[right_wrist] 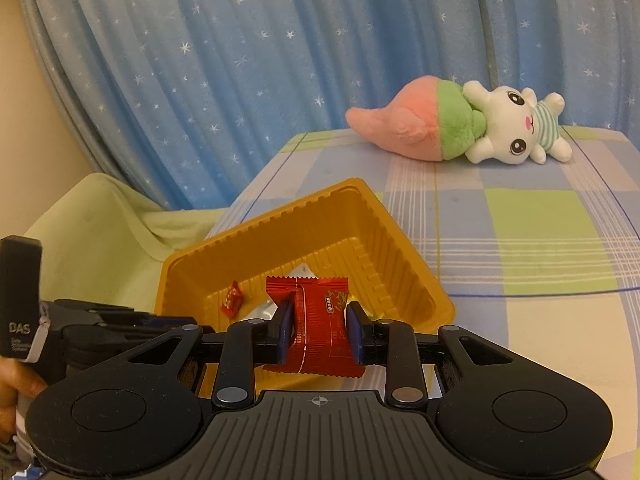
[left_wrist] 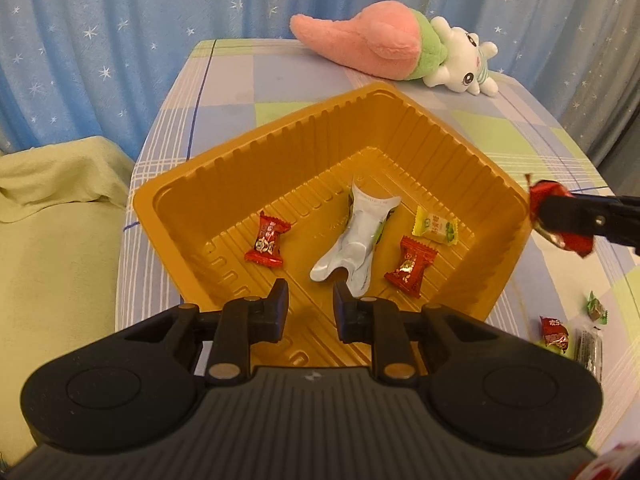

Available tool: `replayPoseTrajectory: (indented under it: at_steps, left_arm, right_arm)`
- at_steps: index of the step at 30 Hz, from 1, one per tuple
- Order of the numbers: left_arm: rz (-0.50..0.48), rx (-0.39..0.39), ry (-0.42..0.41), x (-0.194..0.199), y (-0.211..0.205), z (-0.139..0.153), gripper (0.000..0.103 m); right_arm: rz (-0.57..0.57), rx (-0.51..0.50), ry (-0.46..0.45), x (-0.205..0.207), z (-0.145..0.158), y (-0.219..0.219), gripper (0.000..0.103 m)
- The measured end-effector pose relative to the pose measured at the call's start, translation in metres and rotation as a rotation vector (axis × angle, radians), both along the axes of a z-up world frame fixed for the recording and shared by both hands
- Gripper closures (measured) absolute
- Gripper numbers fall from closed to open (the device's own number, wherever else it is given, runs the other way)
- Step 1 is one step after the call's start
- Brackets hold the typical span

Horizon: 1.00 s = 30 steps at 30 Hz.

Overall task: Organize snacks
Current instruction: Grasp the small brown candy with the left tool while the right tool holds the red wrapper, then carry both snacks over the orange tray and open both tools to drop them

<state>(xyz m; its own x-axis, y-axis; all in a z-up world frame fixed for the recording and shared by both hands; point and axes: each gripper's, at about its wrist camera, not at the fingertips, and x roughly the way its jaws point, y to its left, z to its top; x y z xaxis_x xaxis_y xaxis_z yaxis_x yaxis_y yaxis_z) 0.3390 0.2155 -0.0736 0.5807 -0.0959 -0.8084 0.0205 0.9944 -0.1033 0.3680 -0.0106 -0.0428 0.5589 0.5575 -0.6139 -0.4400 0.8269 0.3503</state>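
A gold plastic tray (left_wrist: 180, 184) sits on the checked table. In it lie a red candy (left_wrist: 267, 240), a white and silver packet (left_wrist: 356, 236), a yellow-green candy (left_wrist: 435, 229) and another red candy (left_wrist: 410, 268). My left gripper (left_wrist: 311, 312) is open and empty, above the tray's near corner. My right gripper (right_wrist: 320, 330) is shut on a red snack packet (right_wrist: 318, 320), held at the tray's (right_wrist: 400, 240) right rim. It also shows in the left wrist view (left_wrist: 560, 218) at the right edge. Loose candies (left_wrist: 554, 332) lie on the table at the right.
A pink and white plush toy (left_wrist: 400, 50) lies at the table's far side, also in the right wrist view (right_wrist: 460, 124). A green cloth-covered seat (left_wrist: 52, 208) stands left of the table. A blue star curtain (right_wrist: 240, 60) hangs behind.
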Motion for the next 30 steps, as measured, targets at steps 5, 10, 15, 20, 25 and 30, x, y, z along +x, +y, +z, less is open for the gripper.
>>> replayPoseTrajectory:
  at_steps: [5,10,15,20,25,30]
  left_arm:
    - [-0.011,-0.006,-0.001,0.003,0.006,0.007,0.077]
    - [-0.007,-0.019,0.01,0.008,0.013,0.012,0.07]
    - [-0.005,-0.029,0.009,0.009,0.019,0.016,0.069]
    - [-0.005,-0.035,0.003,0.01,0.025,0.018,0.067]
    - [-0.009,-0.037,-0.002,0.009,0.029,0.02,0.064]
    - [-0.016,-0.039,-0.011,0.005,0.031,0.023,0.059]
  right_arm:
    - [-0.017,-0.004,0.006,0.01,-0.004,0.012,0.073]
    - [-0.049,-0.016,0.029,0.025,-0.012,0.024,0.073]
    - [-0.076,-0.02,0.059,0.04,-0.024,0.033,0.073]
    - [-0.102,-0.022,0.064,0.048,-0.028,0.04,0.073]
    - [-0.136,-0.01,0.049,0.051,-0.026,0.042,0.073]
    - [-0.146,0.008,0.059,0.047,-0.019,0.041,0.073]
